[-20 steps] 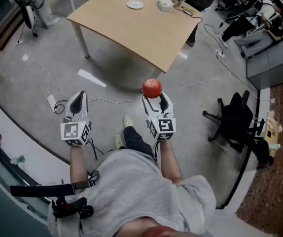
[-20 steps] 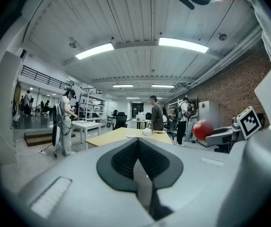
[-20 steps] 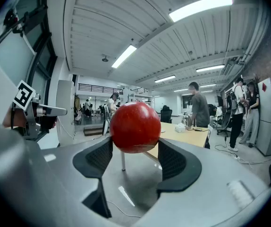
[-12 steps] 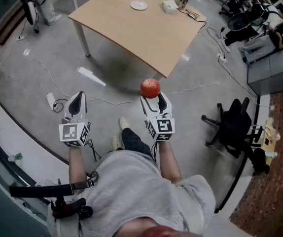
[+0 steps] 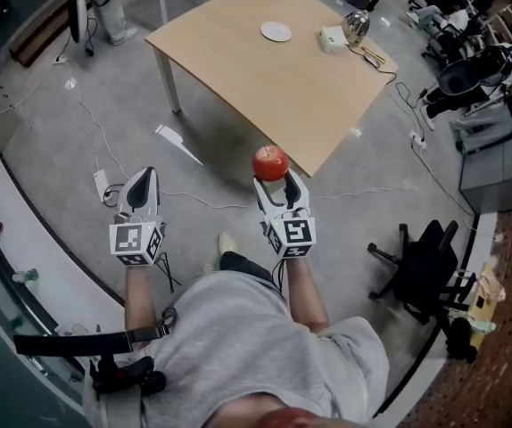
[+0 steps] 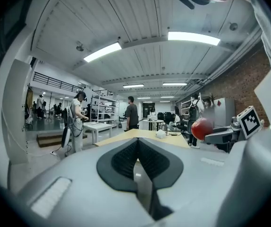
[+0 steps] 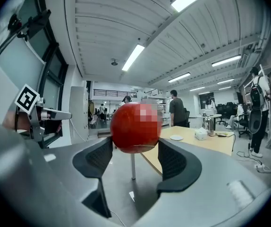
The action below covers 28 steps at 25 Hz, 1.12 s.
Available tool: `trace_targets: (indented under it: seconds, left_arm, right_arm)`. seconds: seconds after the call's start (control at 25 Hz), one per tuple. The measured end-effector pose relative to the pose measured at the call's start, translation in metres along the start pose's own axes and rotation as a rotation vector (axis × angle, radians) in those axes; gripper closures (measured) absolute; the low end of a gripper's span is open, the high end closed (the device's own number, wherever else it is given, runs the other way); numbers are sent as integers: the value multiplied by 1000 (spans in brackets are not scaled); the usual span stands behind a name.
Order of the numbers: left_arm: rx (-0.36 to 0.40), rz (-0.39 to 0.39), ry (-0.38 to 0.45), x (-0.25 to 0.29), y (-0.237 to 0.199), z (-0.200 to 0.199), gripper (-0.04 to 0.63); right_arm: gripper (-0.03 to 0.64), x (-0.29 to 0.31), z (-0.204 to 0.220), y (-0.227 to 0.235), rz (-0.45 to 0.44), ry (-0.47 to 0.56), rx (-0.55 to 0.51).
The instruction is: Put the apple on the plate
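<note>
A red apple (image 5: pixel 271 162) sits between the jaws of my right gripper (image 5: pixel 274 173), which is shut on it; in the right gripper view the apple (image 7: pixel 135 127) fills the gap between the two dark pads. A small white plate (image 5: pixel 276 31) lies on the far part of the wooden table (image 5: pixel 265 78), well ahead of me, and shows as a small white plate (image 7: pixel 176 137) in the right gripper view. My left gripper (image 5: pixel 142 180) hangs over the floor to the left, shut with nothing in it. The apple (image 6: pixel 201 128) also shows from the left gripper view.
A white box (image 5: pixel 331 37) and a metal kettle (image 5: pixel 356 26) stand on the table past the plate. Cables (image 5: pixel 95 136) run over the grey floor. A black office chair (image 5: pixel 421 261) stands at the right. People stand farther back in the room.
The table and plate have shifted right and nearer in the head view as I move toward them. The apple stays held in the right gripper; the left gripper keeps its place.
</note>
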State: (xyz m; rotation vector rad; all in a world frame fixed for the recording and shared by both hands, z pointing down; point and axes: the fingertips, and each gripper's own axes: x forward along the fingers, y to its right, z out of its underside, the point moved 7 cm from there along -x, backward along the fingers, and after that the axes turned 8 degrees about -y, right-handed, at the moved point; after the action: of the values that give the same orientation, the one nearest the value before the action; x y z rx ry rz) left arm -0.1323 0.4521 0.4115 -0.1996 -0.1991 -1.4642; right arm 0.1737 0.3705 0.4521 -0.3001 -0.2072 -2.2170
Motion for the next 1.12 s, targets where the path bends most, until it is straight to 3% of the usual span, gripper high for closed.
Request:
trace_targets:
  seconds: [0.36, 0.6, 1.12]
  left_arm:
    - [3, -96, 21, 50, -1, -24, 575]
    - [11, -108, 25, 77, -5, -34, 575]
    - [48, -4, 7, 177, -39, -59, 575]
  right_arm:
    - [309, 55, -19, 49, -56, 36, -18]
    - [309, 81, -25, 66, -68, 48, -5]
    - [310, 148, -41, 97, 25, 44, 38]
